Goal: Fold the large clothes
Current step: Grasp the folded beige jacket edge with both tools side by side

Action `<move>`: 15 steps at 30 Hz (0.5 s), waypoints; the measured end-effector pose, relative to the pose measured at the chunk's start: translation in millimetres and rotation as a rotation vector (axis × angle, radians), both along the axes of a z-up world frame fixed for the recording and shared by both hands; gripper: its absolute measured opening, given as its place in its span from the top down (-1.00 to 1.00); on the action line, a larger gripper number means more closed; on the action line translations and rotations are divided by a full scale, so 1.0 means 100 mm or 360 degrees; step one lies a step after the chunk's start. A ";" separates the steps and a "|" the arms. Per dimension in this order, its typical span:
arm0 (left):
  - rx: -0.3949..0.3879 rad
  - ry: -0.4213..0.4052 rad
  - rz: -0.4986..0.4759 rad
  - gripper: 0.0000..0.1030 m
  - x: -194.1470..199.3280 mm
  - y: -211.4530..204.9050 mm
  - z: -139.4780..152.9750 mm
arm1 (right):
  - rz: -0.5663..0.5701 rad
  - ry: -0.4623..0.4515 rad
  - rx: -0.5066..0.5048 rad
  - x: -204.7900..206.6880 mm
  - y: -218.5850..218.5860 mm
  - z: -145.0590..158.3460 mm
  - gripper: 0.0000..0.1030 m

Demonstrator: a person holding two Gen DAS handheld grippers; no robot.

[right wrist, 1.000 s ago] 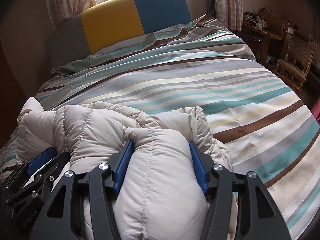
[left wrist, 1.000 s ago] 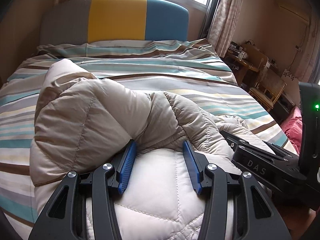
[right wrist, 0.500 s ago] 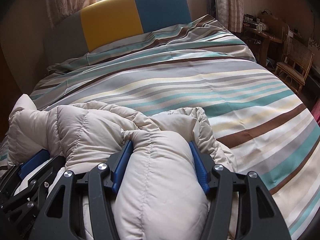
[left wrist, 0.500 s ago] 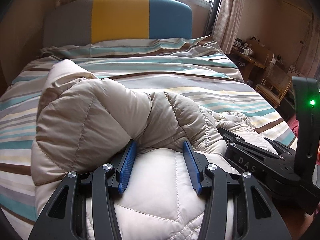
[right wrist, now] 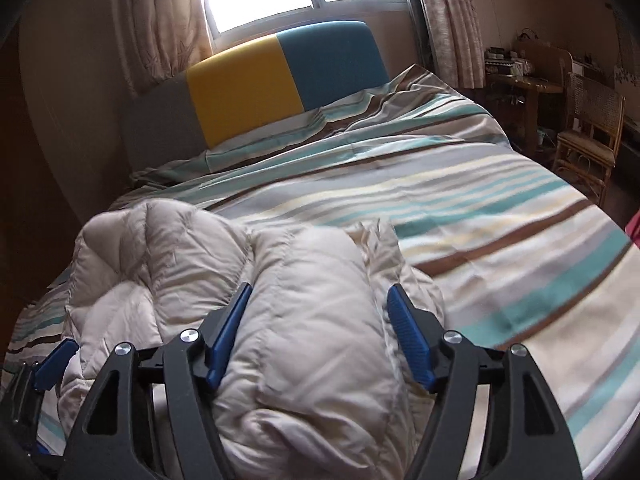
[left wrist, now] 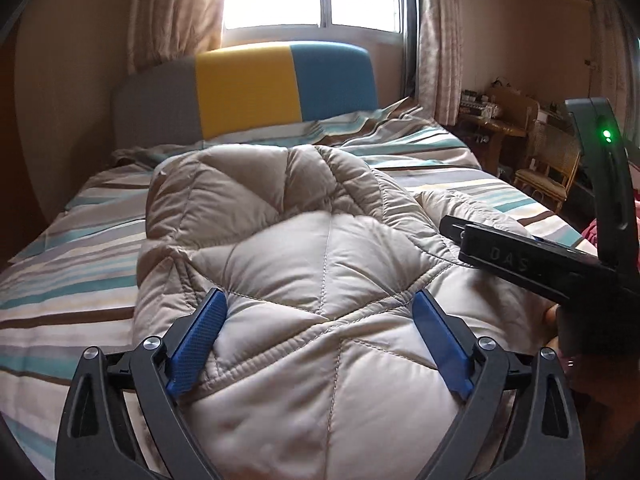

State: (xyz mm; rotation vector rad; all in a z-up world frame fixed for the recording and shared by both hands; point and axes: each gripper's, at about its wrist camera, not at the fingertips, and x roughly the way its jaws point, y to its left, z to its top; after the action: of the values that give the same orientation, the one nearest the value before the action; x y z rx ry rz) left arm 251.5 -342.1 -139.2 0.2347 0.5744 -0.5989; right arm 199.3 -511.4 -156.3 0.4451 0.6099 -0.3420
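A beige quilted down jacket (left wrist: 260, 208) lies bunched on the near left part of the striped bed (left wrist: 80, 260). My left gripper (left wrist: 318, 298) hovers over its puffy near panel. Its jaws are opening wide, with fabric bulging between the blue pads (left wrist: 200, 332) and no pinch on it. In the right wrist view, a rolled fold of the jacket (right wrist: 312, 300) sits between the jaws of my right gripper (right wrist: 320, 290). These jaws are opening too, and the right pad (right wrist: 408, 340) stands off the fold. Each gripper shows in the other's view: the right gripper (left wrist: 520, 256) at the right edge, the left gripper (right wrist: 52, 360) at the lower left.
The striped duvet (right wrist: 480, 220) spreads flat to the right and towards the grey, yellow and blue headboard (right wrist: 248, 84). A window with curtains is behind it. A wooden desk (right wrist: 528, 84) and a cane chair (right wrist: 588, 128) stand at the bed's right side.
Both grippers had pinched jacket folds; now both sets of jaws have spread, the left much wider. Both hands drew back, and their views tilted up to take in the window.
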 end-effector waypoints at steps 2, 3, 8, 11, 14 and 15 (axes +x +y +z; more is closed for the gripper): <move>-0.0014 -0.0011 -0.0013 -0.81 0.02 -0.01 -0.07 | -0.0018 0.0035 -0.0060 0.05 0.05 -0.05 -0.33; 0.0002 -0.0006 -0.0010 -0.81 0.05 -0.03 -0.10 | -0.0022 0.0057 -0.0088 0.09 0.08 -0.08 -0.33; 0.0071 0.0109 -0.0078 -0.85 0.09 -0.04 0.07 | 0.0033 0.0133 -0.0025 0.17 0.02 -0.04 -0.35; 0.0086 0.0122 -0.0047 -0.85 0.22 0.06 0.33 | 0.0084 0.0097 0.0076 0.08 -0.10 0.18 -0.35; -0.0060 0.0160 0.0097 -0.86 0.54 0.18 0.59 | 0.0117 0.0003 0.0076 0.07 -0.13 0.48 -0.37; -0.0092 0.0194 0.0145 -0.86 0.68 0.18 0.63 | 0.0157 -0.0014 0.0068 0.12 -0.13 0.58 -0.37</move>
State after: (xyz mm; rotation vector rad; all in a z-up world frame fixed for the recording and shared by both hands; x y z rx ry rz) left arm 319.3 -323.7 -76.3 0.1171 0.6808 -0.5430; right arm 211.5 -524.2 -98.7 0.4554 0.6292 -0.2331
